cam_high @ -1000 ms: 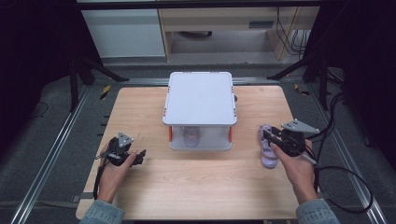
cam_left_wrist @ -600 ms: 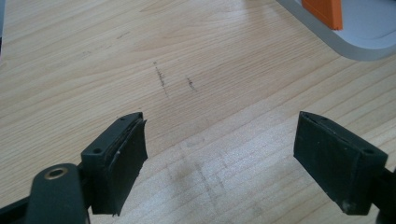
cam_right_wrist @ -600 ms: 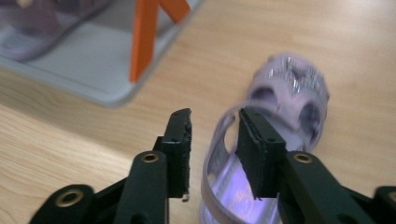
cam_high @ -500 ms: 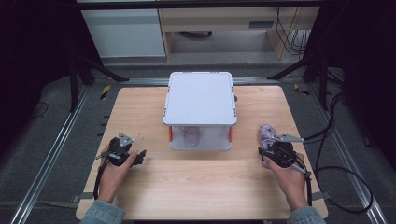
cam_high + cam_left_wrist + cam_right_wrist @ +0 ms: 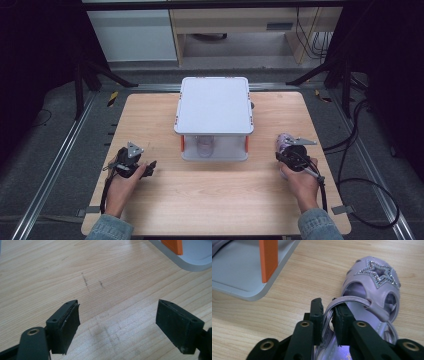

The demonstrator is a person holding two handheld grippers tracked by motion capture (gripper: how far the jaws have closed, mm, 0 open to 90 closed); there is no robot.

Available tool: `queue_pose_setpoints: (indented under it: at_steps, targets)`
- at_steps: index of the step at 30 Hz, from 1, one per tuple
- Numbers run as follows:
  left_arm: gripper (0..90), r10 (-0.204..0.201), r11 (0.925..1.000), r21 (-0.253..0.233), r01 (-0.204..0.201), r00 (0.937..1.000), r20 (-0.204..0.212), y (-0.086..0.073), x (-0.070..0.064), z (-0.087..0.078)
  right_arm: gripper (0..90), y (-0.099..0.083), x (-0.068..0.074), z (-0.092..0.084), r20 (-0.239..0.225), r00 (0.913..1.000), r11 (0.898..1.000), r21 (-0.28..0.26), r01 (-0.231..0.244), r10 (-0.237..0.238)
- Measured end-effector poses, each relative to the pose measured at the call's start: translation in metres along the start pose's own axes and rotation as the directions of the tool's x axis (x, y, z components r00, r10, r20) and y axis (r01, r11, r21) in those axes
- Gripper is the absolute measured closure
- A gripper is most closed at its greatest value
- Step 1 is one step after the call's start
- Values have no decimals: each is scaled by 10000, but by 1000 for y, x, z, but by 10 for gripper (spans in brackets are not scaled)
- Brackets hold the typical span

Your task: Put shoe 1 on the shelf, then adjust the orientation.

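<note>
The purple sandal (image 5: 372, 290) lies flat on the wooden table (image 5: 220, 200) at the right, just beside the near right corner of the grey rack (image 5: 215, 107), and apart from it. Its toe, with a glittering star on the upper, points away from you. In the high view you see the sandal's toe (image 5: 283, 141) poking out beyond your right gripper (image 5: 292, 152).

Your right gripper (image 5: 328, 312) has just been closing its jaws, and the sandal's heel strap now stands between them. The jaws are narrow, with the pads pressed against the strap from both sides. The sole is on the table.

The rack stands in the middle of the table, a white top shelf over a lower one, with orange posts (image 5: 268, 258) at its corners. A second purple shoe (image 5: 205, 146) sits on the lower shelf, under the top, partly hidden.

Your left gripper (image 5: 131, 162) rests at the near left of the table, well apart from the rack and the sandal. Its jaws (image 5: 117, 325) stand wide, with bare wood between them. The near left corner of the rack (image 5: 185, 257) shows just beyond.
</note>
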State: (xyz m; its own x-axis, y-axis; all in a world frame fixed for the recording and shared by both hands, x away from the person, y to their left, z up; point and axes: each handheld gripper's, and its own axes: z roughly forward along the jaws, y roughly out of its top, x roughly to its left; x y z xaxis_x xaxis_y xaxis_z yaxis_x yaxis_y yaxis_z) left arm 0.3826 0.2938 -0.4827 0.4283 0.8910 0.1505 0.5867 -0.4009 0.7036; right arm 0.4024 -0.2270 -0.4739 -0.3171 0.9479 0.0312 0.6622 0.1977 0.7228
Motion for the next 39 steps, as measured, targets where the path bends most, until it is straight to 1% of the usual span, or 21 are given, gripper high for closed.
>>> queue_pose_setpoints:
  at_steps: [1,2,3,5,7,9,10,15,16,20,22,24,25,31,32,33,35,36,37,38,39]
  targets:
    - [180,-33,10000,-13,33,10000,-20,0,1,-1,842,-2,-2,-5,8,10000,9995,-306,93,-93]
    - [181,-33,10000,-13,33,10000,-20,0,1,-1,842,-2,-2,-5,8,10000,9995,-306,93,-93]
    - [181,-44,10000,-39,44,10000,-29,0,1,-1,853,-5,-5,-13,-88,9999,9978,-657,111,-117]
    - [181,-39,10000,-21,38,10000,-34,0,1,-1,854,-6,-5,-16,-128,9997,9968,-773,184,-194]
    - [181,-8,10000,19,8,10000,-45,0,0,0,853,-8,-5,-28,-427,9978,9931,-1079,451,-500]
    - [181,11,10000,31,-11,10000,-58,0,0,0,854,-8,-4,-31,-550,9969,9918,-1177,492,-560]
    - [181,-8,10000,17,8,10000,-78,0,0,0,855,-7,0,-37,-700,9954,9905,-1259,559,-651]
    - [183,-87,10000,19,87,9999,-104,-1,1,-1,855,-7,9,-48,-1028,9910,9869,-1451,709,-863]
    - [183,-86,10000,-10,86,9999,-111,-1,1,-2,855,-7,16,-53,-1323,9861,9850,-1530,800,-1007]
    - [183,-77,10000,7,77,9999,-128,-1,0,-2,853,-10,34,-60,-1874,9713,9800,-1618,1162,-1462]
    - [183,-83,10000,2,83,9999,-132,-1,1,-2,853,-10,43,-60,-2162,9642,9797,-1602,1202,-1536]
    - [183,-93,10000,-1,93,9999,-124,-1,1,-2,853,-11,51,-61,-2347,9572,9776,-1629,1332,-1695]
    - [183,-97,10000,1,97,9999,-124,-1,1,-2,853,-11,51,-61,-2347,9572,9776,-1629,1332,-1695]
    - [183,-92,10000,-12,92,9999,-141,-1,1,-2,852,-10,85,-57,-3213,9228,9714,-1718,1642,-2128]
    - [183,-105,9999,-25,105,9998,-140,-1,1,-3,852,-8,96,-54,-3458,9099,9684,-1755,1773,-2292]
    - [183,-105,9999,-25,105,9998,-140,-1,1,-3,852,-8,96,-54,-3458,9099,9684,-1755,1773,-2292]
    - [183,-116,9999,-35,115,9998,-143,-1,1,-3,852,-7,109,-50,-3719,8963,9664,-1761,1872,-2414]
    - [183,-116,9999,-40,115,9998,-136,-1,1,-3,852,-7,113,-49,-3805,8923,9662,-1760,1882,-2431]
    - [184,-113,9999,-46,112,9998,-133,-1,1,-3,852,-6,123,-45,-4051,8797,9655,-1752,1926,-2490]
    - [184,-113,9999,-46,112,9998,-133,-1,1,-3,852,-6,123,-45,-4051,8797,9655,-1752,1926,-2490]
    - [184,-123,9999,-56,122,9998,-130,-1,1,-3,852,-6,129,-44,-4154,8724,9638,-1749,2011,-2574]
